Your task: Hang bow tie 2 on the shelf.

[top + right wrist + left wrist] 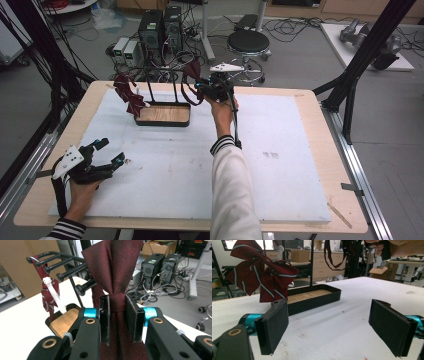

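Note:
A black rack with several horizontal bars [62, 265] stands on a wooden-bottomed black tray [164, 114] at the back of the white mat. A striped dark red bow tie [129, 96] hangs from its left side, also near in the left gripper view as the striped bow tie [262, 272]. My right gripper [117, 315] is shut on the knot of a plain dark red bow tie [112, 267], held up beside the rack's right end [192, 80]. My left gripper [107, 152] rests low at the mat's front left, jaws wide open and empty, its pads [274, 325] facing the tray.
The white mat [280, 165] covers most of the wooden table [327, 165]. Behind the table stand computer towers [160, 27], loose cables and a black stool [248, 42]. Black frame posts [367, 55] rise at the right.

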A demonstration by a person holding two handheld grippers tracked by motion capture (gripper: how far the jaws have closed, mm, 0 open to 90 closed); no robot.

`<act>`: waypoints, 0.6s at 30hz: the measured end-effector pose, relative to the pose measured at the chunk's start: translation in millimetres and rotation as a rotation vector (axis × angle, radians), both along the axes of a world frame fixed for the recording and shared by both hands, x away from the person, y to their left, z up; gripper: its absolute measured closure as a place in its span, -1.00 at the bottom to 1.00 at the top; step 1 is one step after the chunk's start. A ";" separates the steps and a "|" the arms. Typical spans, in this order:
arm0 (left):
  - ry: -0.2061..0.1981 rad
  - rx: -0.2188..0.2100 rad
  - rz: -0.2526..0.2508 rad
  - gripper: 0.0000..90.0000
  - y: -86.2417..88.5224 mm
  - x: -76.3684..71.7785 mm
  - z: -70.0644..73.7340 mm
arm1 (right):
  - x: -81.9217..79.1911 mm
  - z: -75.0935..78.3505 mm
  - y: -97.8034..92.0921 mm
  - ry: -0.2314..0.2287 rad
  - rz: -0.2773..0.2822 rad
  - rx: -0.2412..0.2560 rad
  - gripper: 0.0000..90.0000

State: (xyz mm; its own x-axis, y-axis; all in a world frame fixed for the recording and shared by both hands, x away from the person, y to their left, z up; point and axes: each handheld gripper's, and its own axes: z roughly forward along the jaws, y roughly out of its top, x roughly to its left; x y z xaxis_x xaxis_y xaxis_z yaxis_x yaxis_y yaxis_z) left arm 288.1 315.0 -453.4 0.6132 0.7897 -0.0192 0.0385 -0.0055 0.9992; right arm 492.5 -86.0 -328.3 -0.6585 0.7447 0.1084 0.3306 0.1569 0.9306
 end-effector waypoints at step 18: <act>-0.005 0.010 0.004 -0.63 -0.9 -0.3 0.0 | -20.5 10.8 -11.6 -0.033 -0.067 -0.062 -0.77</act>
State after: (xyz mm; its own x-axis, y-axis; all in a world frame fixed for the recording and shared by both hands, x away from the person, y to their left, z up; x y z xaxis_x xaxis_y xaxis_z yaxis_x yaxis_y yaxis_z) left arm 287.8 314.0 -453.4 0.6105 0.7920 -0.0086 0.0337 -0.0152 0.9993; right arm 472.0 -97.5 -317.5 -0.6096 0.7917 0.0395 0.3113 0.1933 0.9305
